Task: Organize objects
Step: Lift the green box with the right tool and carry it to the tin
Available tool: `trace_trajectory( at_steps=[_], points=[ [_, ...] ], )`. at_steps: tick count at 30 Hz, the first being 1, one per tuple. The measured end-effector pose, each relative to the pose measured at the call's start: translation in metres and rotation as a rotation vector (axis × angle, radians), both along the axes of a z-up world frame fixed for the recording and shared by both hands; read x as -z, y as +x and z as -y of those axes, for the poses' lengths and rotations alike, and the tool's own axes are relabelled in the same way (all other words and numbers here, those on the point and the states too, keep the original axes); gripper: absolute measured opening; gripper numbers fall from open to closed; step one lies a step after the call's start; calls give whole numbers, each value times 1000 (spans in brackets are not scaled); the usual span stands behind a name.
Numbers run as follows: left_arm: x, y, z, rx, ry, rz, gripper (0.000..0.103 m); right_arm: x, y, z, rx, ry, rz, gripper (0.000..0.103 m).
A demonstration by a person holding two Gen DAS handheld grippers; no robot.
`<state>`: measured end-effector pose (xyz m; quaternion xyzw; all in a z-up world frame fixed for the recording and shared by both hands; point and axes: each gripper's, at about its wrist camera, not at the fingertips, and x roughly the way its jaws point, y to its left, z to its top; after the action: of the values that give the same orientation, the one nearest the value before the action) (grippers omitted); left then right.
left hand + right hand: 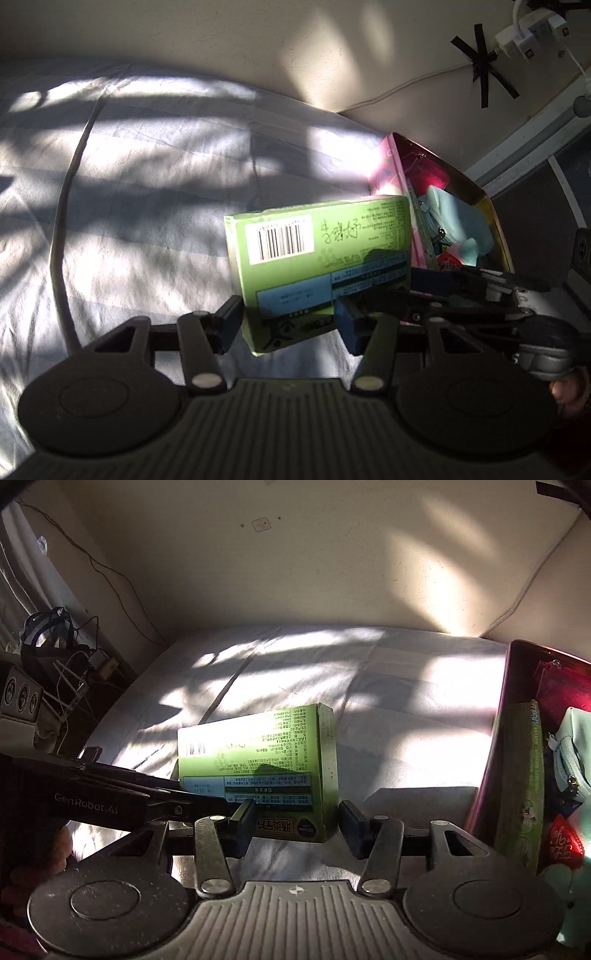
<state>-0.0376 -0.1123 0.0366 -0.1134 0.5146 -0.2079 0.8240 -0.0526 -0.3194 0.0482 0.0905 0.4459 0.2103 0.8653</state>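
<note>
A green box (317, 266) with a barcode stands tilted on the bed sheet (155, 192), between the fingers of both grippers. My left gripper (290, 325) has its two pads close against the box's lower sides. In the right wrist view the box (266, 768) sits between the pads of my right gripper (295, 823), with a small gap at the right pad. The left gripper's fingers (147, 801) reach in from the left and touch the box. A pink open box (402, 177) to the right holds a mint pouch (458, 221) and other items.
The pink box (495, 738) shows at the right of the right wrist view, holding a green packet (524, 782) and a red item (565, 842). A grey cable (62, 206) lies across the sheet. The wall (295, 572) is behind the bed. A power strip (524, 33) hangs on it.
</note>
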Motion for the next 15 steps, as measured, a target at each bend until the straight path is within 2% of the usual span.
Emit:
trace_trajectory(
  at_steps=[7, 15],
  points=[
    [-16, 7, 88, 193, 1, 53, 56, -15, -31, 80, 211, 13, 66, 44],
    [-23, 13, 184, 400, 24, 72, 56, -18, -67, 163, 425, 20, 100, 44]
  ],
)
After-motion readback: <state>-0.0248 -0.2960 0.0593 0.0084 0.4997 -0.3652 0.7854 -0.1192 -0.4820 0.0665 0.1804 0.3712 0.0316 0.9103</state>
